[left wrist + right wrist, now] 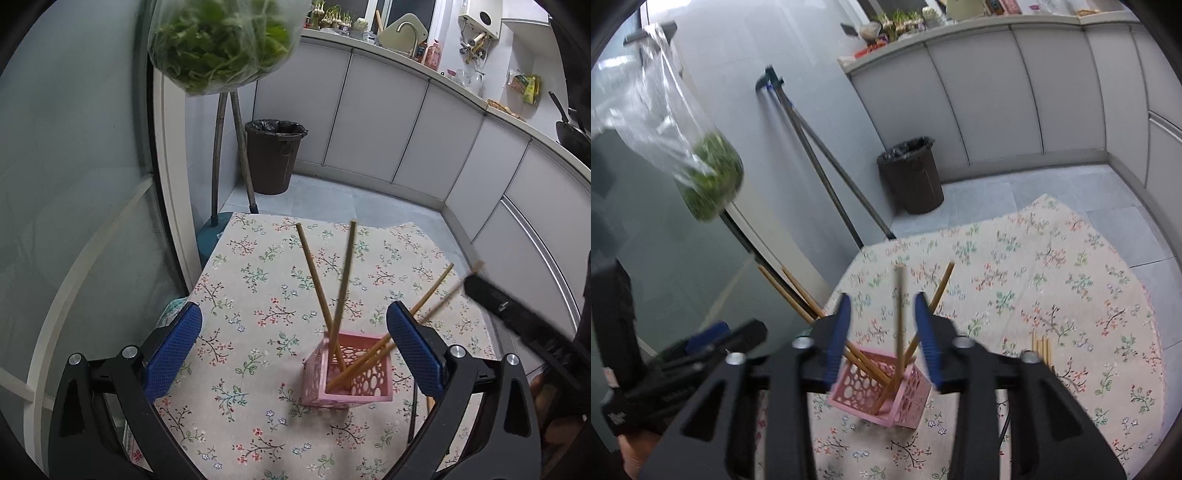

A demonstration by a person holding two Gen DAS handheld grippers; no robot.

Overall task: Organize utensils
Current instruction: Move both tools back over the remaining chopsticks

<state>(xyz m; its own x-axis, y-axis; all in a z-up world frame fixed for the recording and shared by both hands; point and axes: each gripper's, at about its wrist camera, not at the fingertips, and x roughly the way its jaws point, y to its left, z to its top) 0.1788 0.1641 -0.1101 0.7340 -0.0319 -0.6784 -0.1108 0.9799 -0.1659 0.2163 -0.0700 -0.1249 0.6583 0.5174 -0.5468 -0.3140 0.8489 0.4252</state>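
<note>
A pink perforated holder [349, 373] stands on the floral tablecloth [258, 280] with several wooden chopsticks [314, 273] leaning out of it. My left gripper [293, 352] is wide open and empty, just above and left of the holder. In the right wrist view the holder [882, 387] sits below my right gripper [882, 332]. Its fingers are apart, and one blurred chopstick [899, 314] stands between them without touching either pad. A bundle of loose chopsticks [1042, 349] lies on the cloth to the right. The right gripper shows at the right edge of the left wrist view [517, 314].
A bag of greens [221, 40] hangs at upper left by a glass door [74, 184]. A dark bin [275, 155] and mop handles [231, 147] stand beyond the table's far edge. Grey cabinets [406, 122] curve along the back and right.
</note>
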